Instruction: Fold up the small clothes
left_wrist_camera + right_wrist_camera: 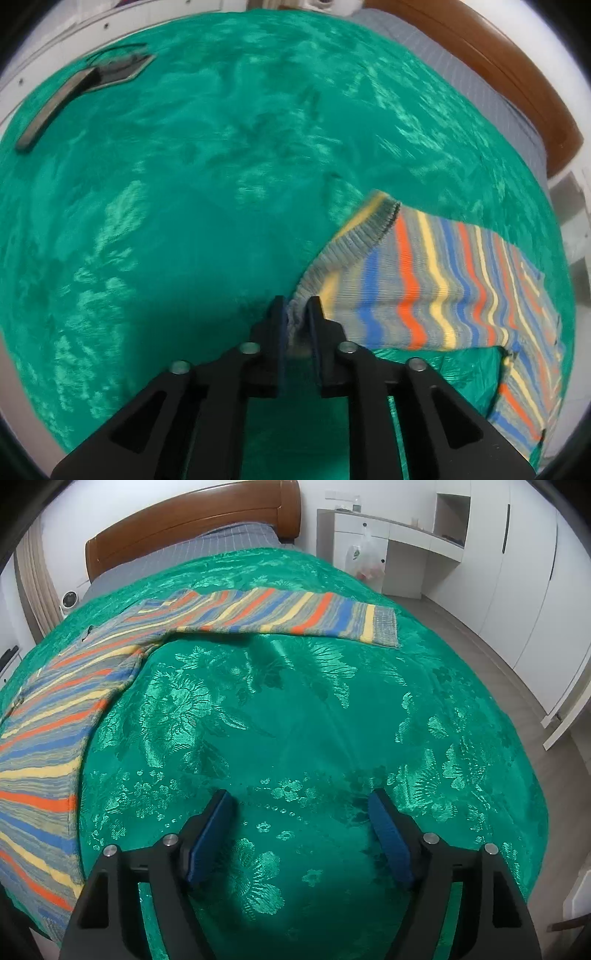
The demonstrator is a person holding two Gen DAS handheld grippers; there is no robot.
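Observation:
A small striped knit sweater point(424, 295) in grey, blue, orange and yellow lies on a green floral bedspread point(184, 203). My left gripper point(297, 314) is shut on the ribbed cuff of one sleeve, which is lifted and stretches away to the right toward the body. In the right wrist view the sweater point(55, 709) lies at the left, with its other sleeve point(295, 616) spread flat across the bedspread point(295, 720). My right gripper point(299, 812) is open and empty above bare bedspread, well short of that sleeve.
A dark flat object point(81, 92) lies on the bedspread at the far left. A wooden headboard point(192, 520) and grey sheet point(207, 546) lie beyond. White cabinets point(498, 572) and floor point(517, 657) are at the right of the bed.

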